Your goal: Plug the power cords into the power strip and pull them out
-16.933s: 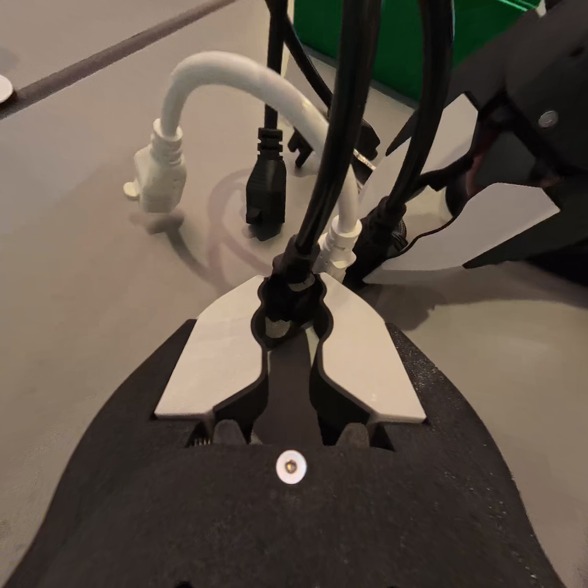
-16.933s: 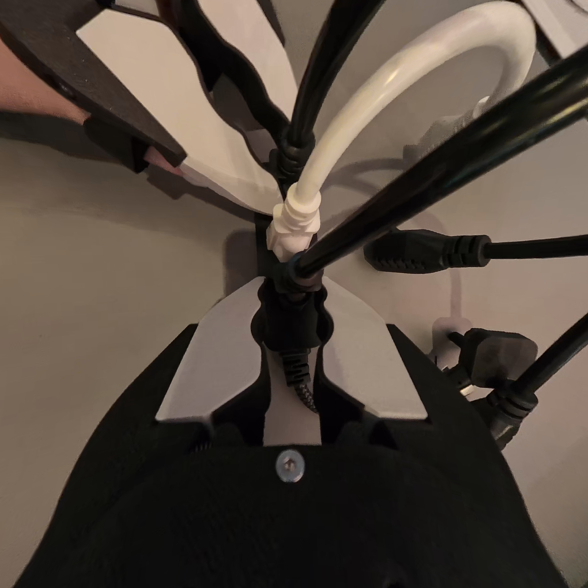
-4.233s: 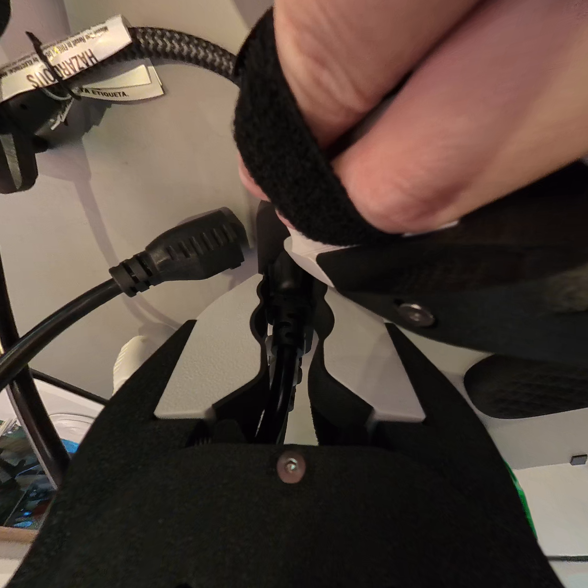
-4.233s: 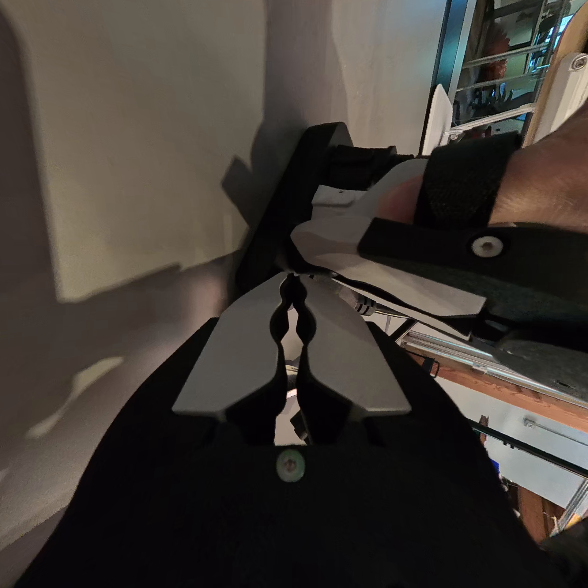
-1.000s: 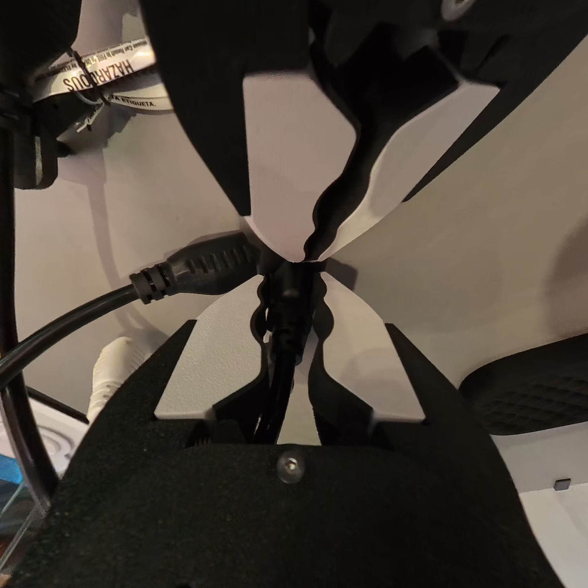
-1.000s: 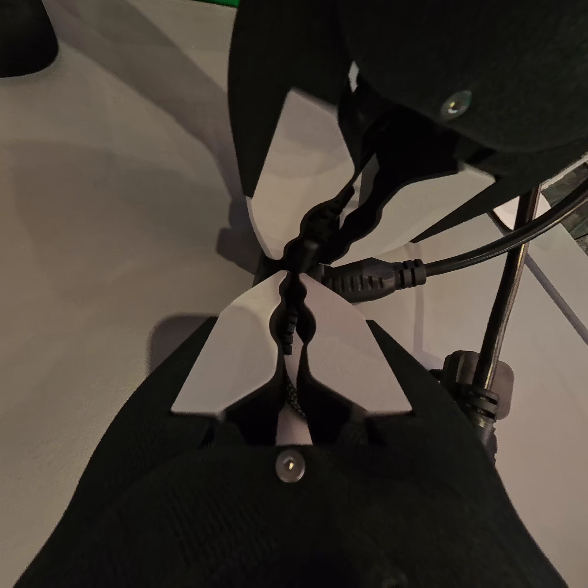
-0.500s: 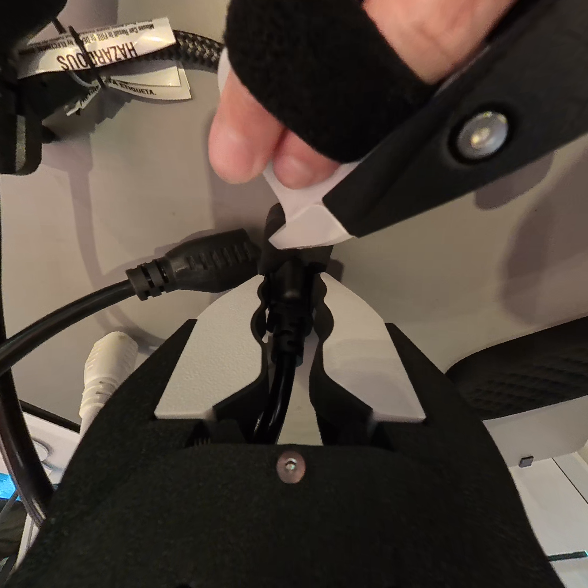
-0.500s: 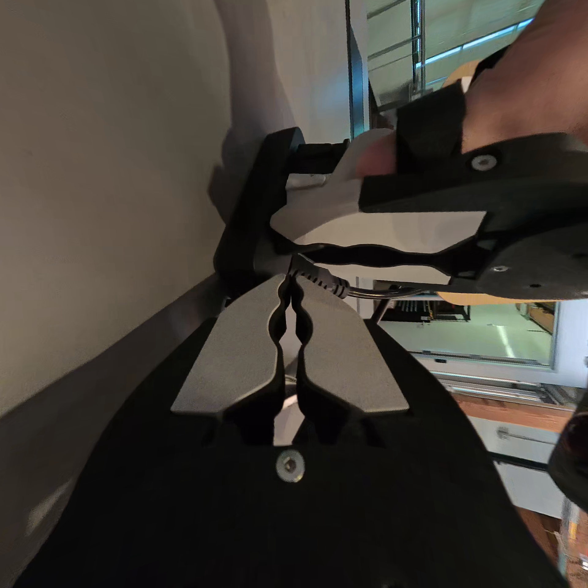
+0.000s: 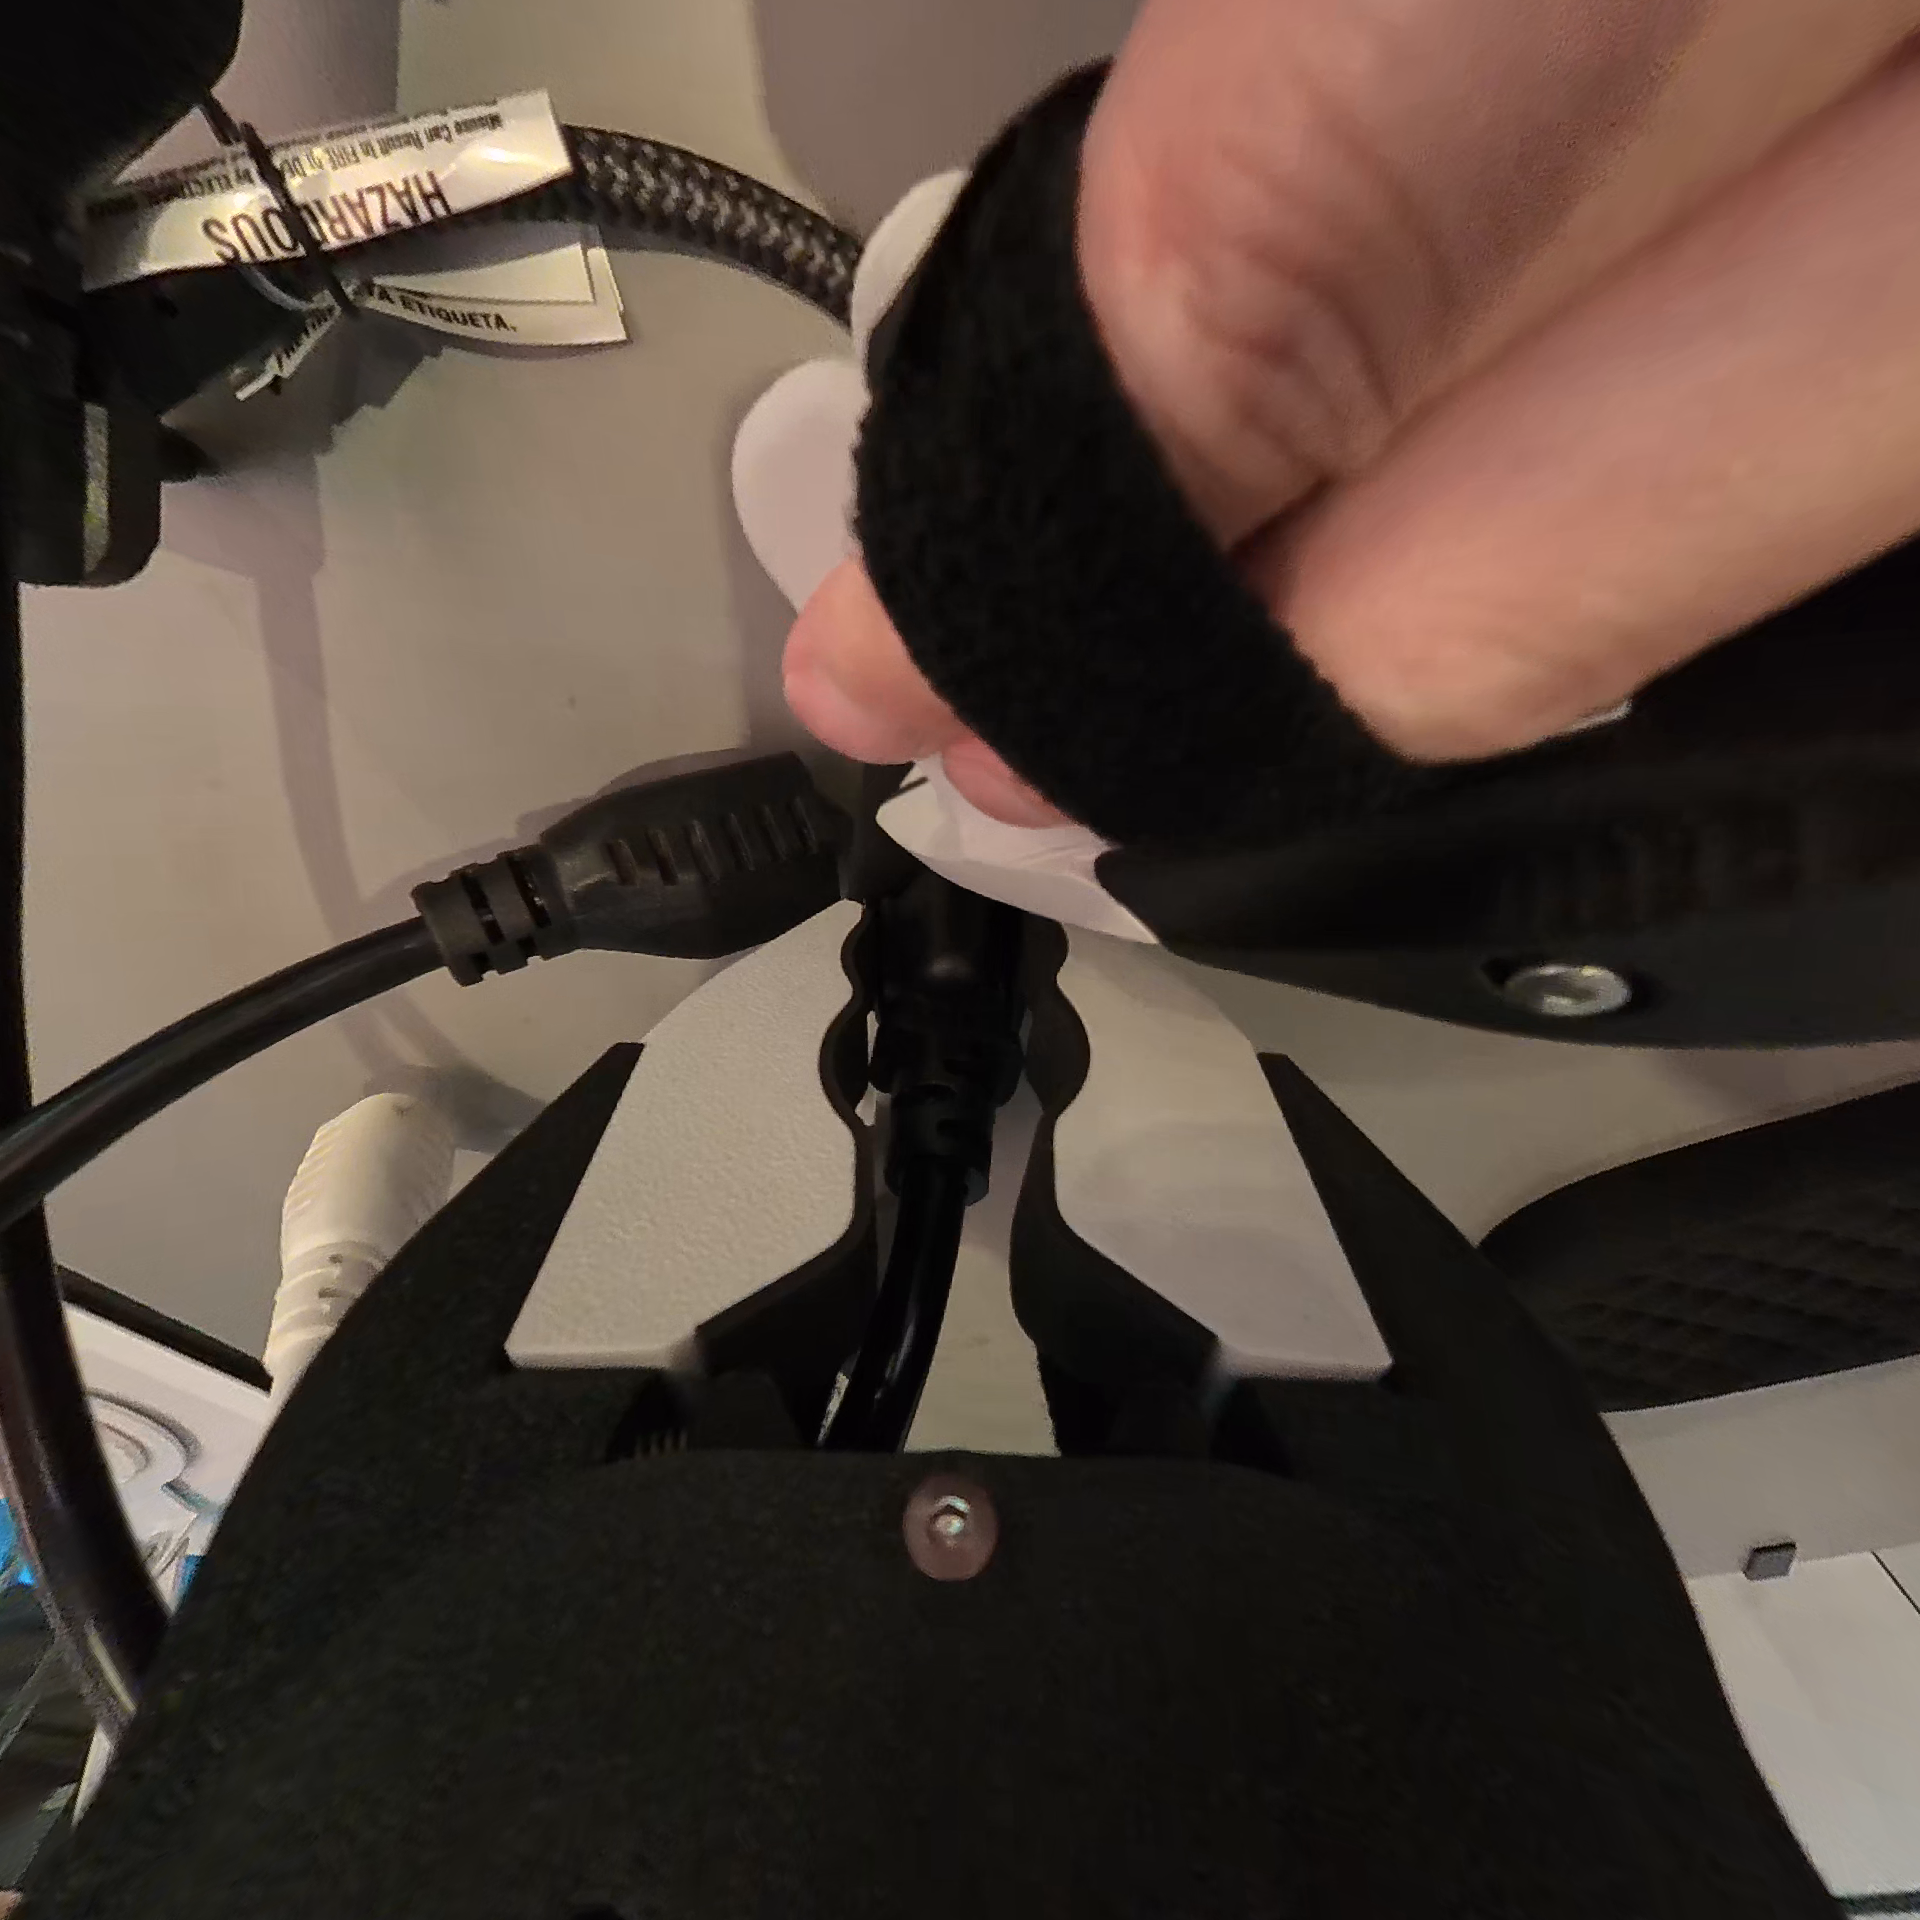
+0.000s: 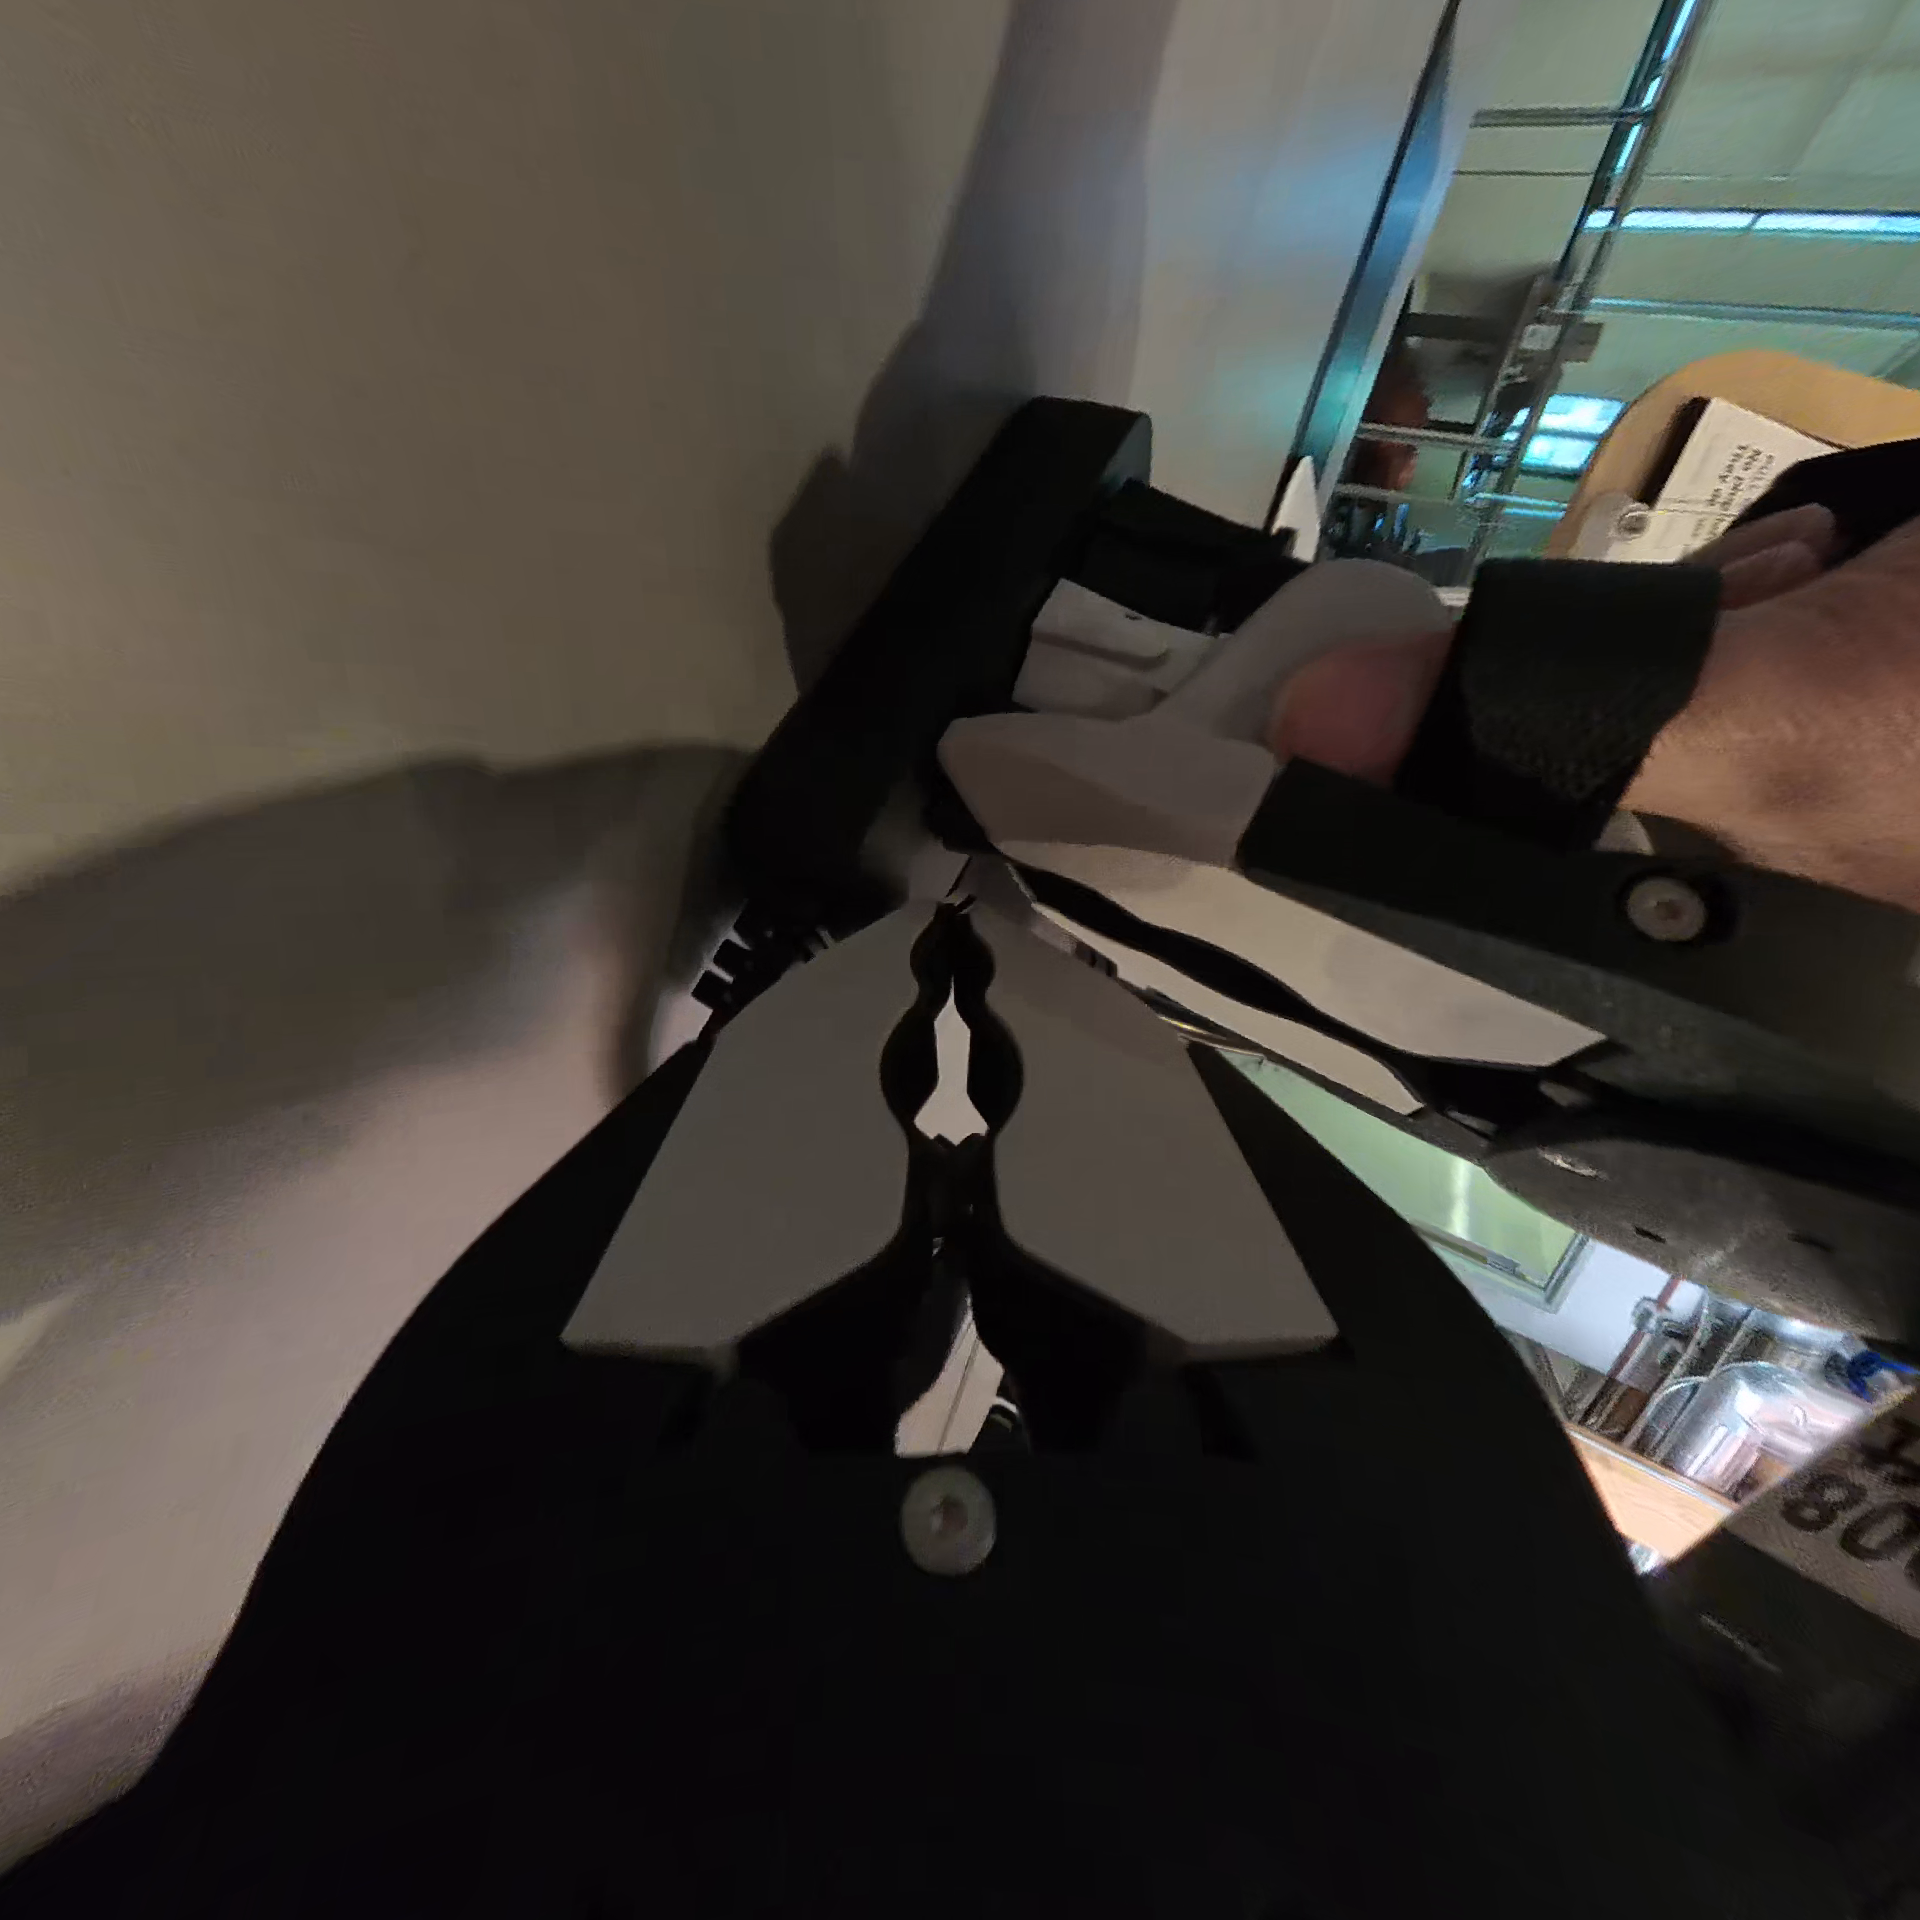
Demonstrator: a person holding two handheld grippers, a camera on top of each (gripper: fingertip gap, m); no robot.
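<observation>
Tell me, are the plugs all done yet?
Not yet. One black plug already lies loose on the table. The left gripper is squeezing another black plug, and the right gripper is shut next to it. Whether that plug is going in or coming out, I cannot tell.

The left gripper [image 9: 951, 997] clamps a black plug [image 9: 940, 1029], its cord [image 9: 894, 1340] trailing back between the fingers. A second black plug [image 9: 665, 862] lies just to the left on the pale tabletop [image 9: 520, 644], beside a white connector [image 9: 343, 1226]. The right gripper [image 9: 997, 862] reaches in from the upper right, a strapped hand [image 9: 1403, 364] around it. A tagged braided cable [image 9: 717, 208] curves behind.
</observation>
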